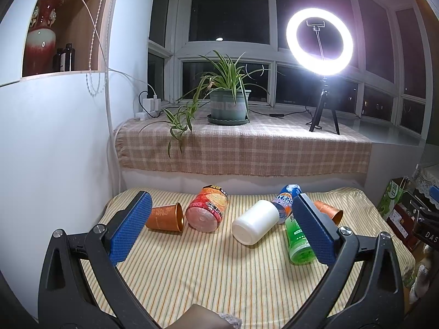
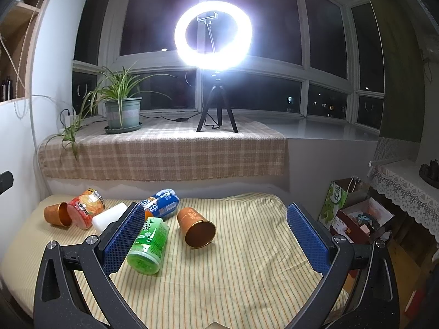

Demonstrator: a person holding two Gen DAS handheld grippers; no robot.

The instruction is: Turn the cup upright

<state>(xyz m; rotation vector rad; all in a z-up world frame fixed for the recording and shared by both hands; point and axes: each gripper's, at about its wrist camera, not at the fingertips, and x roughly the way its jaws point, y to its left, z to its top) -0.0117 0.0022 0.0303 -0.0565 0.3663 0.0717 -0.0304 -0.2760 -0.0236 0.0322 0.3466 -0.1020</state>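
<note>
Two orange-brown cups lie on their sides on the striped cloth. The left cup [image 1: 164, 217] [image 2: 58, 214] lies at the far left, mouth toward the right. The right cup [image 2: 196, 228] lies mid-table, mouth toward me; in the left wrist view [image 1: 329, 210] my finger partly hides it. My left gripper [image 1: 222, 227] is open and empty, held above the table in front of the objects. My right gripper [image 2: 215, 235] is open and empty, with the right cup between its fingers but farther away.
A red can [image 1: 207, 209], a white bottle [image 1: 255, 222], a blue bottle [image 2: 162, 203] and a green tea bottle [image 2: 148, 244] lie on the cloth. A potted plant [image 1: 229, 104] and a ring light on a tripod [image 2: 214, 41] stand on the sill behind. Boxes [image 2: 354, 213] stand beyond the right edge.
</note>
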